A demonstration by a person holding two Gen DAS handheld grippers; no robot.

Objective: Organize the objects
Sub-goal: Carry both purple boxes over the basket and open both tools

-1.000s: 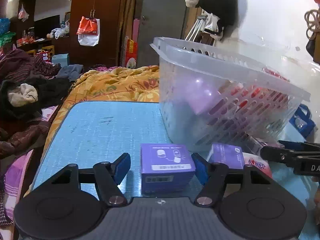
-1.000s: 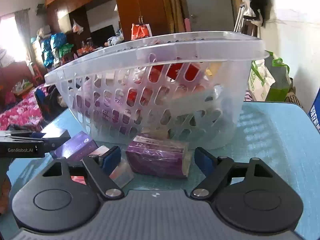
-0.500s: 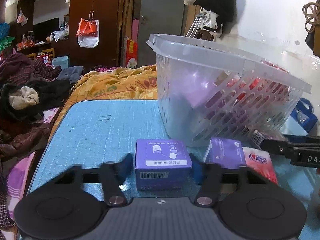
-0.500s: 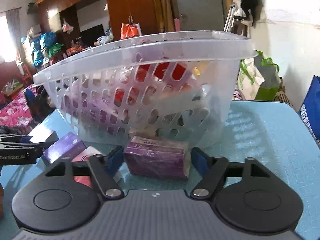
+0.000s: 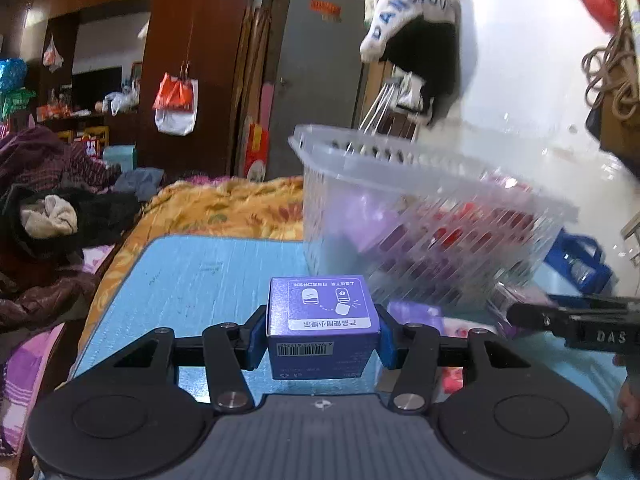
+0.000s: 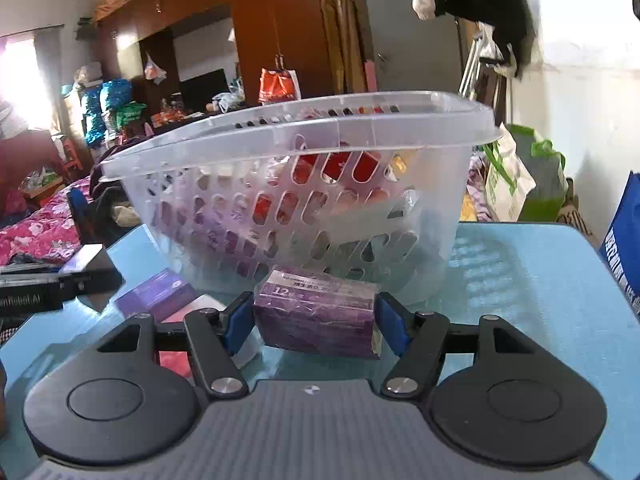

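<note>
L gripper [image 5: 323, 336] clamps a blue box [image 5: 323, 326], raised just off the blue counter [image 5: 192, 276]. R gripper [image 6: 316, 322], jaws just closing, pads pressed on both ends of a purple pack [image 6: 316, 316], right in front of the basket [image 6: 304, 196]. Beside it on the counter: purple box [image 6: 156, 296], red packet [image 6: 174, 360]. Basket w/ red and purple items stands behind.

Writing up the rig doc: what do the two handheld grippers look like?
Both match. The left gripper and right gripper have blue pads on black linkage fingers with silver pivot screws, two round black discs and a grey ribbed body. Seen side-on, the right gripper's black bar reads "DAS" in white, and the left one's reads "Robot.AI".
</note>
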